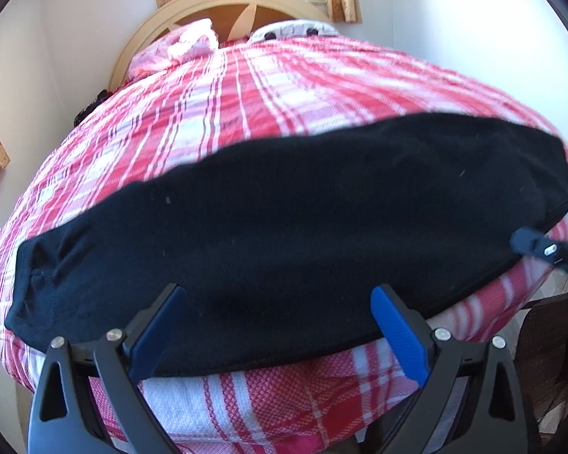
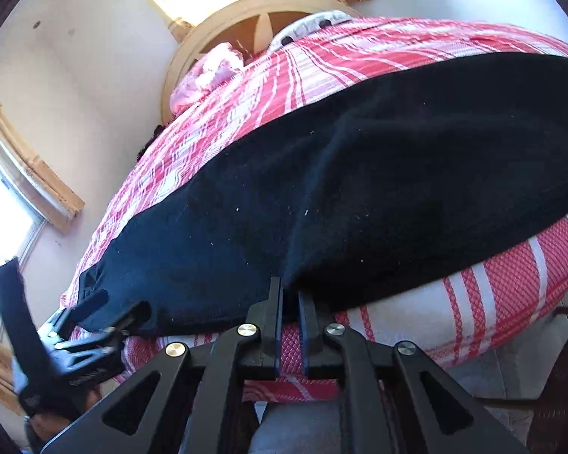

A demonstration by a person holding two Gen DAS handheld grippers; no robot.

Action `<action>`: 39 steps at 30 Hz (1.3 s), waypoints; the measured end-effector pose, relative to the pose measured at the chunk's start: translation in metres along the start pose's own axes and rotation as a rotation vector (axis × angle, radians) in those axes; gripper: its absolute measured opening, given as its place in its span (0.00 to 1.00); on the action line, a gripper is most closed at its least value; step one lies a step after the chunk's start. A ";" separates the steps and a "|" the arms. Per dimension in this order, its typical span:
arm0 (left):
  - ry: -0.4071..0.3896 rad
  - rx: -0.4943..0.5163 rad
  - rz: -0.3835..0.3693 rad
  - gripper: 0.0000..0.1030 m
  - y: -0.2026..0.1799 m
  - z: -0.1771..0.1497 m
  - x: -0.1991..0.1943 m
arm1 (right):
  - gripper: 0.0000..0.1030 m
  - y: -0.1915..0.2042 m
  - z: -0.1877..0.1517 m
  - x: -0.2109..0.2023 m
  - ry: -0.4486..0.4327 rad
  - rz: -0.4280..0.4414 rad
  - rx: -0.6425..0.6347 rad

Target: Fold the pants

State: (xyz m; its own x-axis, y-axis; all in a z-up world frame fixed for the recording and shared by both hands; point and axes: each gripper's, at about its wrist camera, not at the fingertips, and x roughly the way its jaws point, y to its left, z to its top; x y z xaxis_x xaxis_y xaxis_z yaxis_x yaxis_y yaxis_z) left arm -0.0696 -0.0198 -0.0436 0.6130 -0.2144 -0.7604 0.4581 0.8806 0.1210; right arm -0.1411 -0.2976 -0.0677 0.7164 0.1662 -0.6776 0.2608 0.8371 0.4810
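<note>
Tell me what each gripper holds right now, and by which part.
The right gripper is shut on the near edge of the black pants. The left gripper is open over the same edge, holding nothing.

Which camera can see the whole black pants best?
The left wrist view. There the black pants stretch across the plaid bedspread with both ends visible. In the right wrist view the pants fill the frame and run off the right edge, with the right gripper pinching their near edge.
</note>
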 end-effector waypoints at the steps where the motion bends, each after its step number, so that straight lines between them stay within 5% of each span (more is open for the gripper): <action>1: -0.002 -0.014 -0.008 0.99 0.003 -0.002 0.002 | 0.11 0.001 0.001 -0.002 0.008 -0.012 0.012; 3: 0.004 -0.031 -0.021 0.99 0.005 -0.002 0.002 | 0.19 0.002 0.004 -0.010 0.009 -0.083 0.010; 7: -0.003 -0.038 -0.015 0.99 0.005 -0.001 0.001 | 0.54 0.013 0.006 -0.032 -0.077 -0.292 -0.061; 16: -0.042 -0.053 0.012 0.98 0.009 -0.004 -0.008 | 0.54 0.021 0.021 -0.037 -0.136 -0.444 -0.086; 39: -0.080 -0.237 0.154 0.98 0.095 -0.001 -0.005 | 0.54 0.085 0.045 0.008 -0.132 -0.440 -0.246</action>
State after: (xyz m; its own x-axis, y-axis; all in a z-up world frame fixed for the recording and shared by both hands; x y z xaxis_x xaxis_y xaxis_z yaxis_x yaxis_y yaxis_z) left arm -0.0299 0.0655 -0.0289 0.7171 -0.0949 -0.6905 0.1986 0.9774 0.0719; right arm -0.0835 -0.2483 -0.0070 0.6527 -0.2825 -0.7030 0.4070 0.9134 0.0109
